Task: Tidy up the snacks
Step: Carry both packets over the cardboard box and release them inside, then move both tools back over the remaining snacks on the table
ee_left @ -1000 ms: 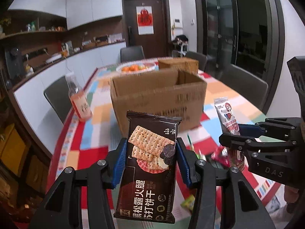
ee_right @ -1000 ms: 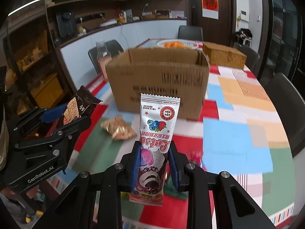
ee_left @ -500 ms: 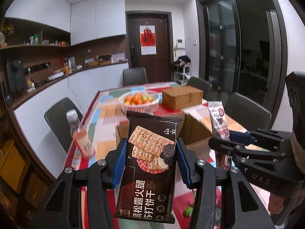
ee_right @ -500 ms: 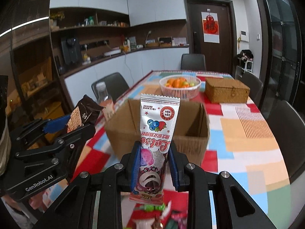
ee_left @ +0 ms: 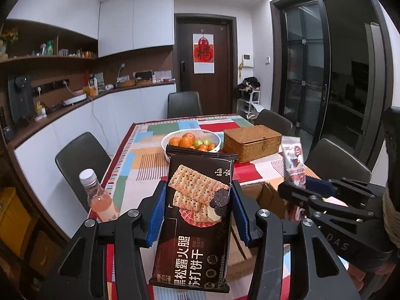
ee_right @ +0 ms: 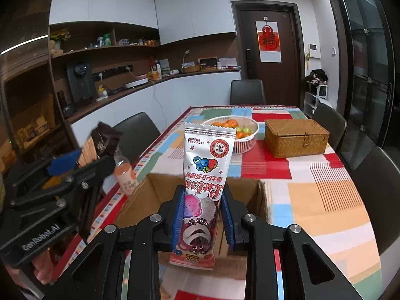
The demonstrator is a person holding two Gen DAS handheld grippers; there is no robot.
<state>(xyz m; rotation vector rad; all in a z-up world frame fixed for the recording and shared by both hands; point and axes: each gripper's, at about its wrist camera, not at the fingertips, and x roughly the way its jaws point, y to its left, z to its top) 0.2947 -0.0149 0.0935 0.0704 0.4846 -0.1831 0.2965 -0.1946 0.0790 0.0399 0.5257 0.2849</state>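
Observation:
My left gripper [ee_left: 198,210] is shut on a dark brown cracker packet [ee_left: 195,220] and holds it upright above the near side of an open cardboard box [ee_left: 265,195]. My right gripper [ee_right: 201,216] is shut on a white and pink Lotso snack packet [ee_right: 206,175], upright over the box's [ee_right: 155,187] open top. In the left wrist view the right gripper [ee_left: 305,190] shows to the right with its packet [ee_left: 293,162]. In the right wrist view the left gripper [ee_right: 75,165] shows to the left with the cracker packet [ee_right: 100,142].
A pink drink bottle [ee_left: 98,197] stands left of the box. A white basket of fruit [ee_left: 191,142] and a wicker box [ee_left: 251,141] sit further back on the colourful tablecloth [ee_right: 312,190]. Dark chairs [ee_left: 80,160] surround the table.
Both grippers have risen with their packets. The box, seen from the side a second ago, now lies below them with its open top in view.

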